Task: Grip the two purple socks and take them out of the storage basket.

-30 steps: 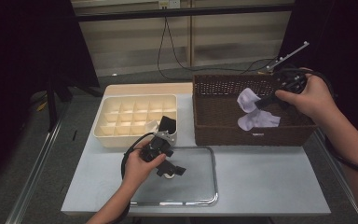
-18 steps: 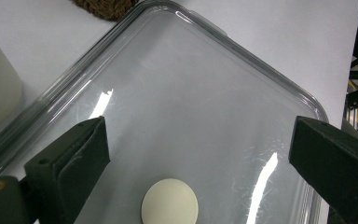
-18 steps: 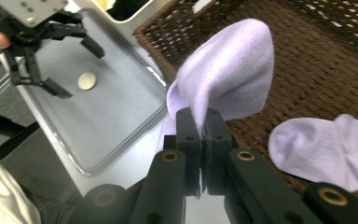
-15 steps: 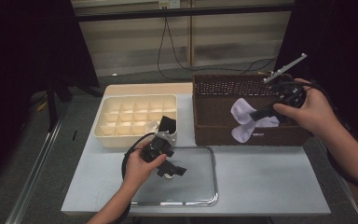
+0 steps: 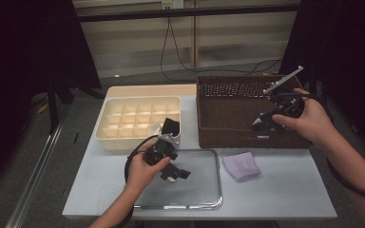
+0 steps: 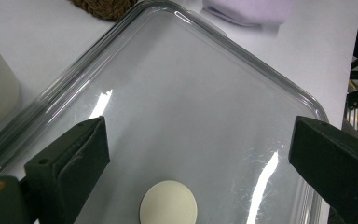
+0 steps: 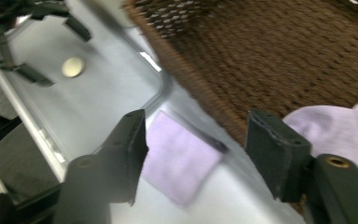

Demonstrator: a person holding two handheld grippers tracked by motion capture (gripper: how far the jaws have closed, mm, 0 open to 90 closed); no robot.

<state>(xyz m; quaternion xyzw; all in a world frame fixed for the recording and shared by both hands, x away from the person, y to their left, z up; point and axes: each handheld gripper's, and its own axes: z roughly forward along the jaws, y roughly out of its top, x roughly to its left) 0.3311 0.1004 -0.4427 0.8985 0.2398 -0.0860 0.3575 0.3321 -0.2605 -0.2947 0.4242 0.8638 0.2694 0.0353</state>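
Two black two-jaw grippers are being held over the white table point(image 5: 290, 190), one in each hand. The left gripper point(image 5: 176, 173) is being kept above one clear glass rectangular tray point(image 5: 204, 199) at the near middle, its jaws standing wide apart with nothing between them; one small round cream disc point(image 6: 168, 204) is being seen under the glass, between the jaws. The right gripper point(image 5: 261, 124) is being held over the near right part of one dark brown woven basket point(image 5: 228, 114); its jaws have just been opening and are now being shown apart and empty. One pale lilac folded cloth point(image 5: 241, 165) is lying on the table just right of the tray and near the basket's near wall, clear of both grippers. A second lilac cloth point(image 7: 335, 128) is being seen inside the basket in the right gripper view. One cream plastic divided box point(image 5: 138, 118) is standing at the far left.
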